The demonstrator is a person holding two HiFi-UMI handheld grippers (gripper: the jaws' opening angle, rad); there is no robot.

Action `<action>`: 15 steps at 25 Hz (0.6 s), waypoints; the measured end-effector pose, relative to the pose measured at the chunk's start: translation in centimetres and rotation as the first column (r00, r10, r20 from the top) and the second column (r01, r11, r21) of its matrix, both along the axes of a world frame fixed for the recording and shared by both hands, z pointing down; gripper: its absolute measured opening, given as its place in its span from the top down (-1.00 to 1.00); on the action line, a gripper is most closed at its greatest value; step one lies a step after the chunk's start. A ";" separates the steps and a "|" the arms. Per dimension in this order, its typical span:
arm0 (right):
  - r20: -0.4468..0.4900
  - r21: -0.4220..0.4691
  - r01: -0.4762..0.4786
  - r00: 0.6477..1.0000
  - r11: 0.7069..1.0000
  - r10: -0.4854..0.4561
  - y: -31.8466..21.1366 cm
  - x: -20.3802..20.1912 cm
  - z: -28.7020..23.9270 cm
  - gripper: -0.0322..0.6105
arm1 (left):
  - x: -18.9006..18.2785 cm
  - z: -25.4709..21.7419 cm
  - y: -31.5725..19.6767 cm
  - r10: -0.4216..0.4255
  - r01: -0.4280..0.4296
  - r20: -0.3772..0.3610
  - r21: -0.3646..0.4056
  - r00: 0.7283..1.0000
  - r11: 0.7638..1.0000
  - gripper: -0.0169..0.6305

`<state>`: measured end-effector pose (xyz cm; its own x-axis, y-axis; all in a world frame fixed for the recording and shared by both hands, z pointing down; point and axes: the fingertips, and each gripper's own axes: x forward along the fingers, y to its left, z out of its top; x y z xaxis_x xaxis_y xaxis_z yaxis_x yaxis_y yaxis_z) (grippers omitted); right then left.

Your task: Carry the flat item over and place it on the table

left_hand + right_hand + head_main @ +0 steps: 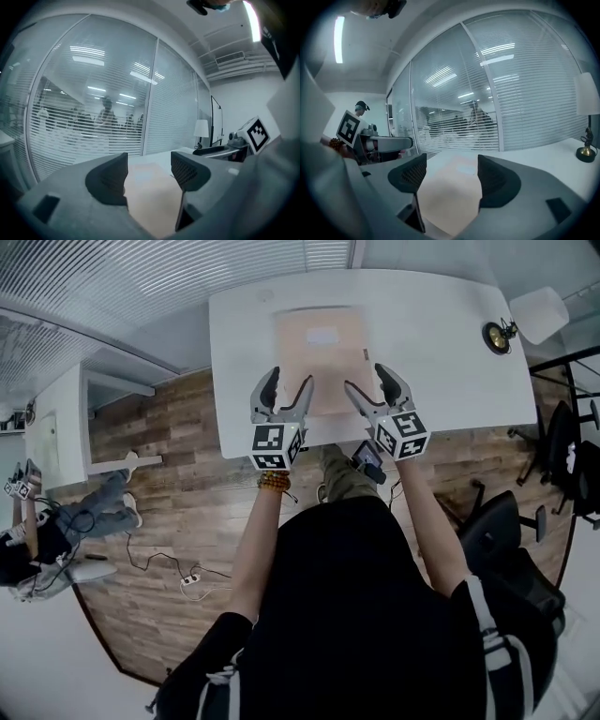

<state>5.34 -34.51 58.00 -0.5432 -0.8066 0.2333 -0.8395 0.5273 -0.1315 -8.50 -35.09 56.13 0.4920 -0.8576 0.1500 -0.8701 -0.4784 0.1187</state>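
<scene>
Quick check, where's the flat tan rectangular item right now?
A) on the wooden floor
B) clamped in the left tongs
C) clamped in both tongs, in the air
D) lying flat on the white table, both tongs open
D: the flat tan rectangular item lies on the white table, while the left tongs and right tongs stand open at its near edge, jaws apart in both gripper views.

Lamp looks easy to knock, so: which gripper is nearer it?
Right. The right gripper sits left of the lamp, by the flat item; the left gripper is farther left.
</scene>
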 end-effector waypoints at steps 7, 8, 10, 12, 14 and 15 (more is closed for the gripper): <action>0.043 0.056 0.049 0.998 0.997 -0.051 2.1 -2.8 -2.9 -0.14 | 0.8 -4.0 1.1 -0.014 0.014 -0.003 0.118 1.000 0.993 0.05; 0.040 0.070 0.048 0.998 0.996 -0.051 2.4 -3.0 -3.4 -0.14 | 1.0 -4.4 1.3 -0.014 0.015 -0.005 0.130 1.000 0.991 0.05; 0.046 0.089 0.032 0.998 0.996 -0.036 2.8 -3.3 -4.4 -0.14 | 1.3 -5.2 2.0 -0.022 0.025 -0.022 0.150 1.000 0.988 0.05; 0.067 0.107 0.011 0.998 0.994 -0.018 3.3 -3.7 -5.3 -0.14 | 1.2 -5.7 2.7 -0.035 0.040 -0.036 0.161 0.999 0.986 0.06; 0.082 0.134 0.002 0.997 0.991 -0.013 4.0 -4.1 -6.5 -0.14 | 1.4 -6.1 3.5 -0.040 0.045 -0.036 0.174 0.999 0.984 0.06; 0.083 0.151 0.002 0.996 0.989 -0.015 4.3 -4.2 -7.0 -0.14 | 1.4 -6.3 3.8 -0.041 0.046 -0.032 0.183 0.999 0.982 0.07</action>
